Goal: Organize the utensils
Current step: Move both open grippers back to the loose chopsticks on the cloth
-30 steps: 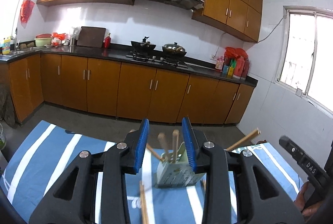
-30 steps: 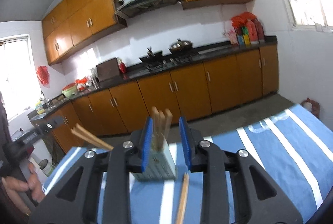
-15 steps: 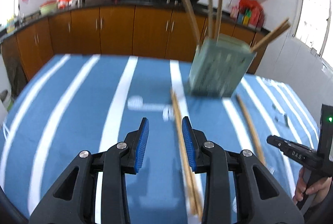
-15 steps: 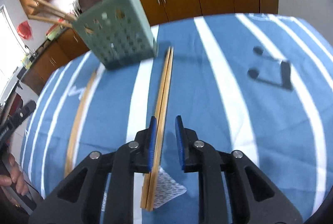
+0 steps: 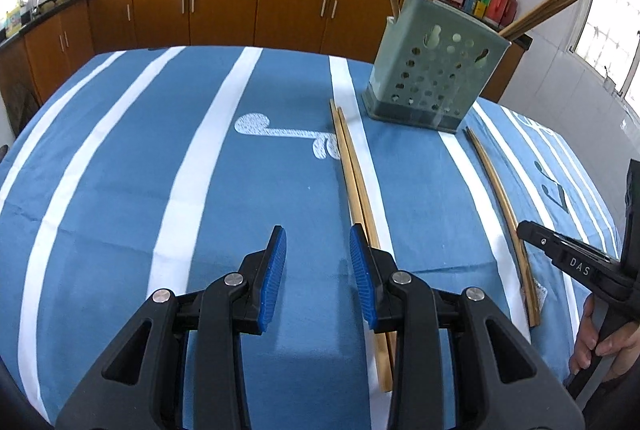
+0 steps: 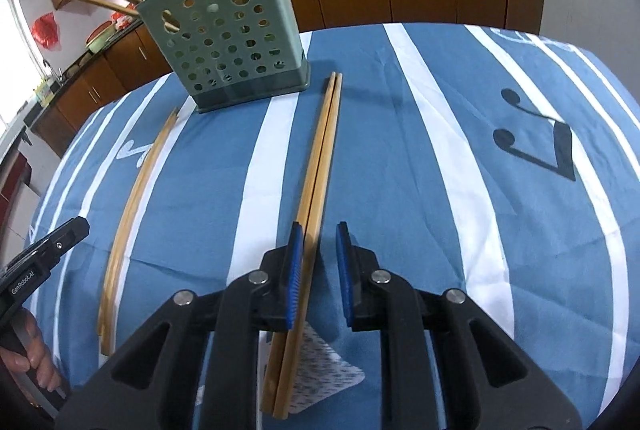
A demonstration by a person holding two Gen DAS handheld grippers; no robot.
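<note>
I have both grippers low over the blue, white-striped cloth on the worktop. My left gripper stands partly open with nothing between its pads, one pair of wooden chopsticks just to its right. My right gripper has just been closing; its narrow jaws straddle the other chopstick pair, the right pad apart from it. The perforated green plastic utensil holder stands beyond, sticks upright inside.
</note>
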